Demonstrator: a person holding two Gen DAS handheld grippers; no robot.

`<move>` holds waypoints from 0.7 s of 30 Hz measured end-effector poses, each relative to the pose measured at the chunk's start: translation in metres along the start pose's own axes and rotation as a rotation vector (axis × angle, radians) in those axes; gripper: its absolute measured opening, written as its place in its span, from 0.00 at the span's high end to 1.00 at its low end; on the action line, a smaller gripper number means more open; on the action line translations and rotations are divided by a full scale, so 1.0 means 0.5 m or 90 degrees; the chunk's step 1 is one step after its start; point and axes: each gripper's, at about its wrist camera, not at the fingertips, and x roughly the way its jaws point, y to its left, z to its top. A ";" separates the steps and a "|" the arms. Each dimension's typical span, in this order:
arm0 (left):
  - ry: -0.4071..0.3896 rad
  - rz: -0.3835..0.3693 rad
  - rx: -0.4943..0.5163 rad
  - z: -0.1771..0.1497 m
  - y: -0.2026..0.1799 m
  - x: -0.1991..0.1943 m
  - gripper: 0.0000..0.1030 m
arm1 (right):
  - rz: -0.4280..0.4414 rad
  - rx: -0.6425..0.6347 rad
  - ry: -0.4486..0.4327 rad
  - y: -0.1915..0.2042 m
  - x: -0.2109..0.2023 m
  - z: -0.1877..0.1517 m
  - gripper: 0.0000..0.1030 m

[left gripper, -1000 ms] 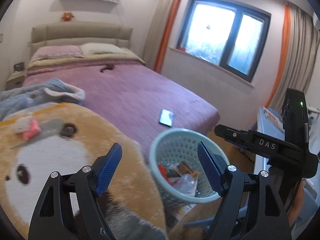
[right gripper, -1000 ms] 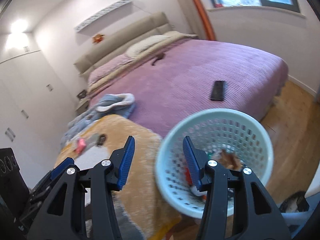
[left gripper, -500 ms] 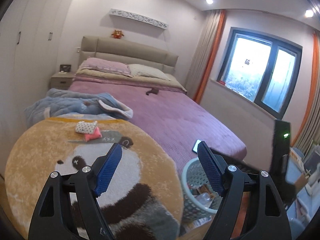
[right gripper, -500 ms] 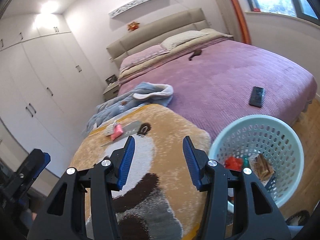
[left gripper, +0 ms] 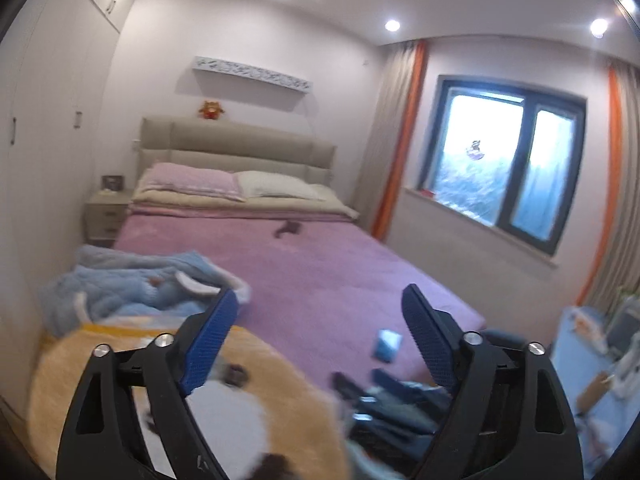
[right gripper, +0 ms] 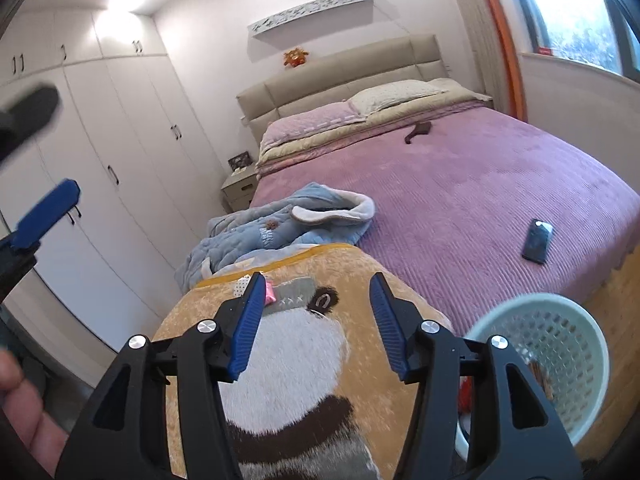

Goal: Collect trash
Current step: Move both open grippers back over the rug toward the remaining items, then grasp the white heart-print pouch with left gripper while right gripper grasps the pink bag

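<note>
— Trash first: where is it?

— Some already lies in the pale green perforated plastic basket (right gripper: 560, 344), at about four o'clock in my right view, on the floor by the foot of the purple-covered bed (right gripper: 460, 200). What I judge is left is the small pink and white spotted scrap (right gripper: 256, 286) on the round tan plush animal-face rug (right gripper: 304, 344), at twelve o'clock just past my right tongs (right gripper: 316, 318).

— And the tongs?

— Both pairs stand apart and hold nothing; the left tongs (left gripper: 316, 340) point at the bed.

— What changed?

— A second ago both tongs hung over the basket. Since then I've swung up and back, so the rug fills the right view and the left view is blurred.

— Anything else?

— A dark phone (right gripper: 538, 240) rests on the bed.
</note>
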 end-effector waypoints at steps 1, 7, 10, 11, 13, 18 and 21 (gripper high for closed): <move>0.012 0.010 -0.003 0.000 0.037 0.020 0.19 | 0.002 -0.005 0.006 0.010 0.019 0.002 0.50; 0.055 0.053 -0.004 -0.021 0.261 0.143 0.19 | 0.025 -0.036 0.040 0.088 0.183 0.008 0.50; 0.073 0.021 -0.004 -0.058 0.368 0.209 0.19 | 0.032 -0.041 0.042 0.111 0.258 0.009 0.50; 0.087 0.039 -0.009 -0.078 0.401 0.232 0.19 | 0.032 -0.044 0.043 0.116 0.280 0.008 0.50; 0.119 0.029 -0.029 -0.112 0.444 0.276 0.19 | 0.027 -0.052 0.050 0.128 0.327 -0.001 0.50; 0.187 0.041 -0.006 -0.194 0.460 0.381 0.19 | 0.022 -0.044 0.073 0.116 0.415 -0.030 0.50; 0.213 0.023 -0.011 -0.224 0.459 0.412 0.19 | 0.002 -0.037 0.078 0.095 0.440 -0.041 0.50</move>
